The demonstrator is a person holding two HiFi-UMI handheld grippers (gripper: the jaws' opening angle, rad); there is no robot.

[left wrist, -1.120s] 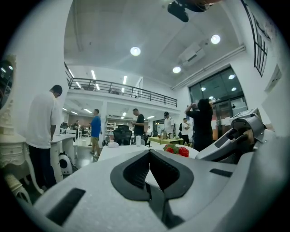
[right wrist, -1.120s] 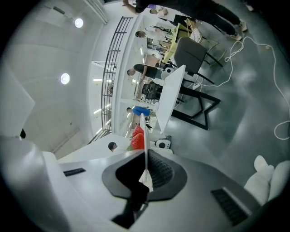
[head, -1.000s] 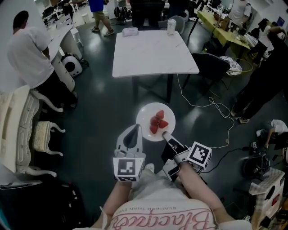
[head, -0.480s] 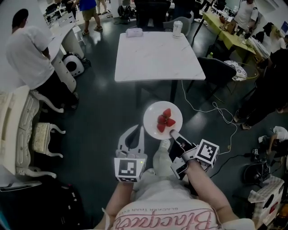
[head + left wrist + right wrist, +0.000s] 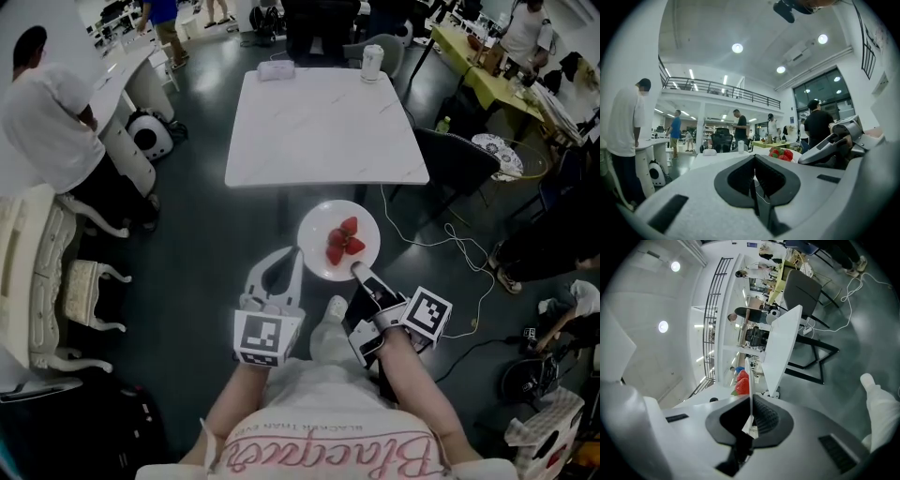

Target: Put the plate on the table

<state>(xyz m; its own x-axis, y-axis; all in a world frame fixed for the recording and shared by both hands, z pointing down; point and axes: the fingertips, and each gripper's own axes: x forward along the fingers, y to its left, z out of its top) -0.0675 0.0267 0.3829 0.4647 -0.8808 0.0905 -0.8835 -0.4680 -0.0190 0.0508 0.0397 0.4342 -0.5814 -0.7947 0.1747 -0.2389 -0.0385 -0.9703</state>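
A white plate [image 5: 338, 240] with strawberries [image 5: 344, 241] on it hangs over the dark floor, just short of the near edge of the white table [image 5: 323, 112]. My right gripper [image 5: 357, 271] is shut on the plate's near rim. In the right gripper view the plate [image 5: 748, 376] shows edge-on between the jaws, with the strawberries [image 5: 742, 382] to its left. My left gripper [image 5: 294, 253] sits left of the plate, shut, and nothing is between its jaws. The left gripper view shows its closed jaw tips [image 5: 754, 163], the strawberries [image 5: 782, 153] and the table [image 5: 717, 158] beyond.
A cup [image 5: 372, 61] and a small white box [image 5: 275, 70] stand at the table's far edge. A dark chair [image 5: 459, 159] is at its right. A cable [image 5: 441, 234] trails on the floor. A person [image 5: 47, 112] and white furniture [image 5: 47, 272] are at the left.
The plate and both grippers have come closer to the table's near edge. The right gripper's hold on the rim is unchanged, and the left gripper stays shut.
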